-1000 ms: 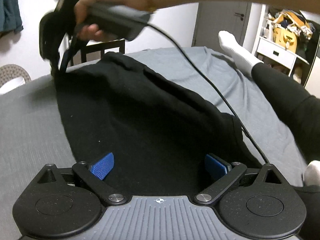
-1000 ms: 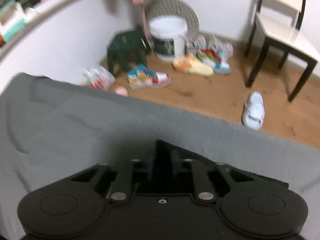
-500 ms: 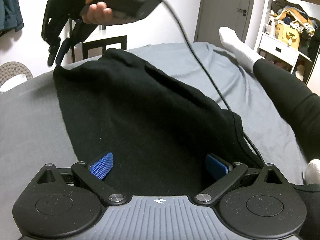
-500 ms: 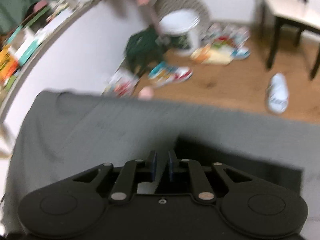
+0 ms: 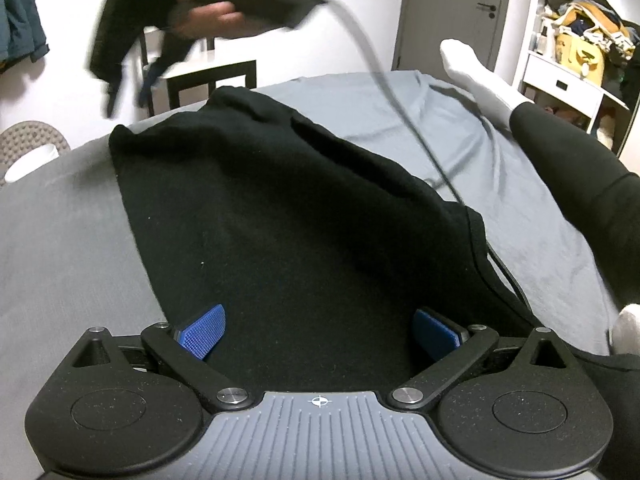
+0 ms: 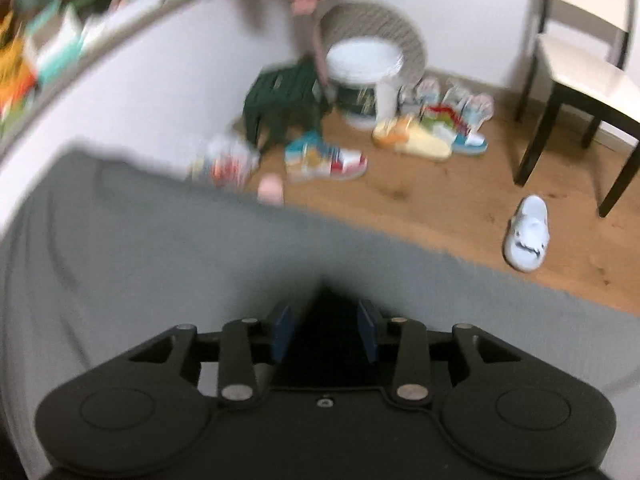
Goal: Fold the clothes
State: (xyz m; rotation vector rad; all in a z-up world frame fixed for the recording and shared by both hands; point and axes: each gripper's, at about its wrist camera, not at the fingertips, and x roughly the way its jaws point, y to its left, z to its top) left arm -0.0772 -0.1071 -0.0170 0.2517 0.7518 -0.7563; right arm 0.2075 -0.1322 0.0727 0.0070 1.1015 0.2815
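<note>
A black garment point(image 5: 304, 216) lies spread on the grey bed sheet point(image 5: 60, 240), its near end under my left gripper point(image 5: 319, 336). That gripper is open, its blue pads point(image 5: 202, 336) wide apart just above the cloth and holding nothing. My right gripper point(image 5: 126, 98), held by a hand point(image 5: 208, 16), hangs blurred in the air above the garment's far left corner point(image 5: 120, 136). In the right wrist view the right gripper point(image 6: 324, 330) is open, and a dark corner of the garment point(image 6: 326, 304) shows below, between its fingers.
The right gripper's cable point(image 5: 400, 108) hangs across the garment's right side. A person's leg in black with a white sock point(image 5: 476, 76) rests on the bed at right. A chair point(image 6: 580, 76), shoes point(image 6: 324, 160) and a slipper point(image 6: 528, 236) are on the wooden floor past the bed edge.
My right gripper let go of the garment's far corner, rose away from it and opened. The corner now lies on the bed. My left gripper stayed put.
</note>
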